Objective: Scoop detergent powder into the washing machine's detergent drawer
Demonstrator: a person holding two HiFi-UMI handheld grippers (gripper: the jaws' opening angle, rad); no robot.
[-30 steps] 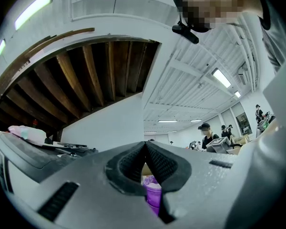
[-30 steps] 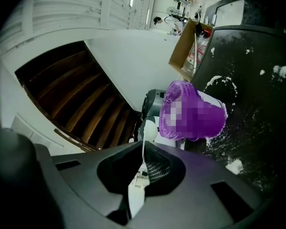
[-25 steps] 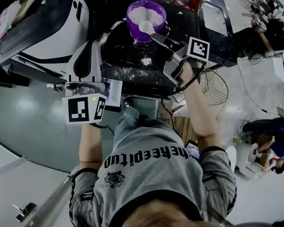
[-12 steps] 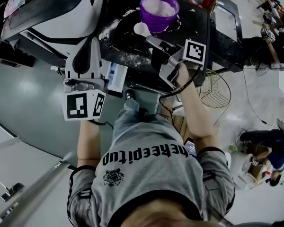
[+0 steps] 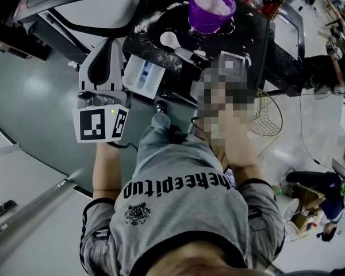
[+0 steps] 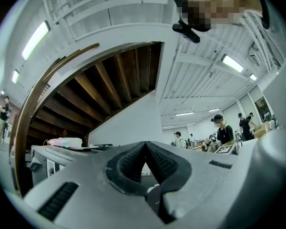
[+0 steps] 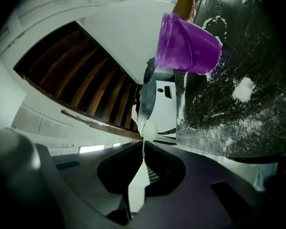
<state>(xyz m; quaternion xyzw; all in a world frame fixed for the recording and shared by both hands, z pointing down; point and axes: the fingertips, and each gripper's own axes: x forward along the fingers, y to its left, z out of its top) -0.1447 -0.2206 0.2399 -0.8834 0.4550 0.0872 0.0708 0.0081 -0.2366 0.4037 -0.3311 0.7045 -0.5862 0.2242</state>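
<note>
One view alone, head view, shows powder [image 5: 211, 3] inside the purple tub [image 5: 207, 23].

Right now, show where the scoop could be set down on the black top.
The strip of black top right of the purple tub looks barest. Left of the tub lies spilled powder. The near edge is crowded: the scoop, the right gripper holding it and the open drawer.

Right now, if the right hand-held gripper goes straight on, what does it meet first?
The scoop in the right hand-held gripper leads. Right behind the bowl in its view stands a grey shape, likely the left hand-held gripper, then the white washer; depth unclear. The purple tub lies off that line.
</note>
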